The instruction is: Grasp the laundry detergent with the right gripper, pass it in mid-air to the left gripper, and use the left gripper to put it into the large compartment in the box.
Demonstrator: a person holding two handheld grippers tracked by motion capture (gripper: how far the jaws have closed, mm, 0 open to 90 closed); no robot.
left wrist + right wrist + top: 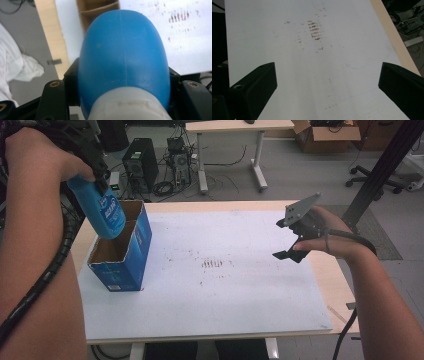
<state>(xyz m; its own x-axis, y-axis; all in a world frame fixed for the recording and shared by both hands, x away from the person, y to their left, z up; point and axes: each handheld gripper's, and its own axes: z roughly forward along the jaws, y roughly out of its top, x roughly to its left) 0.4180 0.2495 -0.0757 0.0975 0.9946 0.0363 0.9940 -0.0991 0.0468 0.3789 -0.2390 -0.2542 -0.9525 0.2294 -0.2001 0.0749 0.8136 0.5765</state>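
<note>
White stained board (225, 285) on wooden table, left gripper (97, 177) clamped on blue plastic bottle (102, 210) above open blue cardboard box (122, 252), right gripper (292, 242) wide open, empty, raised

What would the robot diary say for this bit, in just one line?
left gripper: shut on blue bottle, above open blue box | right gripper: open, holding nothing, above white board | bottle not yet released
</note>
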